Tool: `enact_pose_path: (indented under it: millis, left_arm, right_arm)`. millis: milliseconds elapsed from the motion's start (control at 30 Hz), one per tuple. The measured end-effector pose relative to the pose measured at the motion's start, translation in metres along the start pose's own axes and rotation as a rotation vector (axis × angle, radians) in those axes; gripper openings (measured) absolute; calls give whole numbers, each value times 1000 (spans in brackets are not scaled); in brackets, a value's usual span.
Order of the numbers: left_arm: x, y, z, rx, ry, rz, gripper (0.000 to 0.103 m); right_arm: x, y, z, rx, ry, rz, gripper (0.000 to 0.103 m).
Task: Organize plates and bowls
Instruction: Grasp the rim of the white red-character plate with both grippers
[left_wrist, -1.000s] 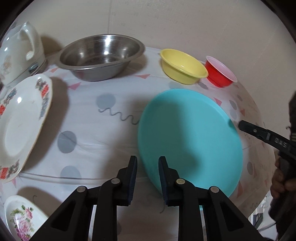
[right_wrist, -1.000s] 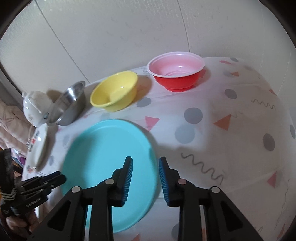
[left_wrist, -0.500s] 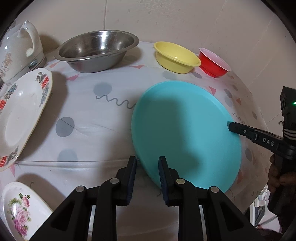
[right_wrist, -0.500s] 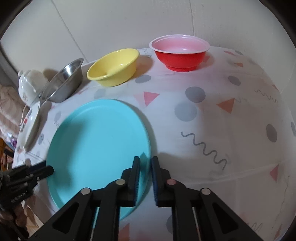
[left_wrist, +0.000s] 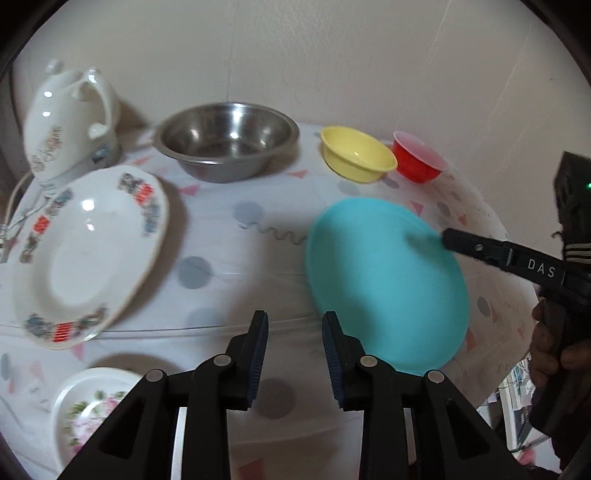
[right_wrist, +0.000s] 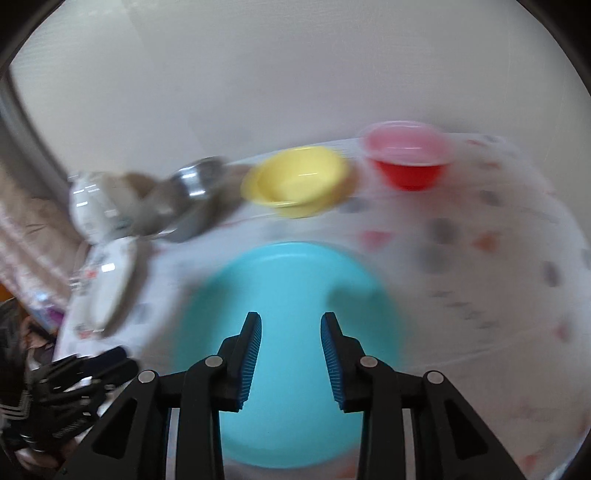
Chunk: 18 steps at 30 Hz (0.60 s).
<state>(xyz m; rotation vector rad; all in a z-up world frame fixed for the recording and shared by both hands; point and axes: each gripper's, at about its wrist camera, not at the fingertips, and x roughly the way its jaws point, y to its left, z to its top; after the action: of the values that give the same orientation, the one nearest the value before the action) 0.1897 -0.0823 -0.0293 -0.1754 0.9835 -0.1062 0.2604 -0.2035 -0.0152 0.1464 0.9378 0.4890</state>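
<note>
Compared with one second earlier, both pairs of jaws have just been opening and now stand apart with nothing between them. The left gripper (left_wrist: 293, 332) has drawn back off the near-left rim of the turquoise plate (left_wrist: 384, 280), which now lies flat on the tablecloth (left_wrist: 221, 229) ahead and to its right. The right gripper (right_wrist: 291, 334) hangs over the same plate (right_wrist: 288, 295); its view is strongly motion-blurred. From the left view its fingertip (left_wrist: 452, 238) reaches over the plate's far-right rim.

Counted: one turquoise plate, one large patterned plate (left_wrist: 85, 254) ahead-left of the left gripper, one small floral plate (left_wrist: 92, 406) near-left at the table's front edge; three bowls along the wall: steel bowl (left_wrist: 227, 142), yellow bowl (left_wrist: 356, 153), red bowl (left_wrist: 419, 160); one white kettle (left_wrist: 70, 118) far left.

Open cloth lies directly ahead of the left gripper, between the two large plates, and to the right of the right gripper. A hand (left_wrist: 554, 354) grips the right tool's handle.
</note>
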Motion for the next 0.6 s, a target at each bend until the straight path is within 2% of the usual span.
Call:
enact_pose_path:
  millis: [100, 333, 467, 600]
  left_arm:
    - [-15, 26, -2, -31, -12, 3, 34]
    - [-46, 103, -3, -133, -50, 52, 36]
    - [-66, 149, -2, -182, -86, 102, 41]
    - [-77, 193, 0, -251, -109, 129, 44]
  right_arm:
    - [17, 34, -1, -11, 40, 126, 34]
    - [64, 108, -3, -10, 152, 332, 34]
    - [91, 135, 0, 23, 182, 397, 34]
    - [102, 151, 5, 62, 180, 407, 34]
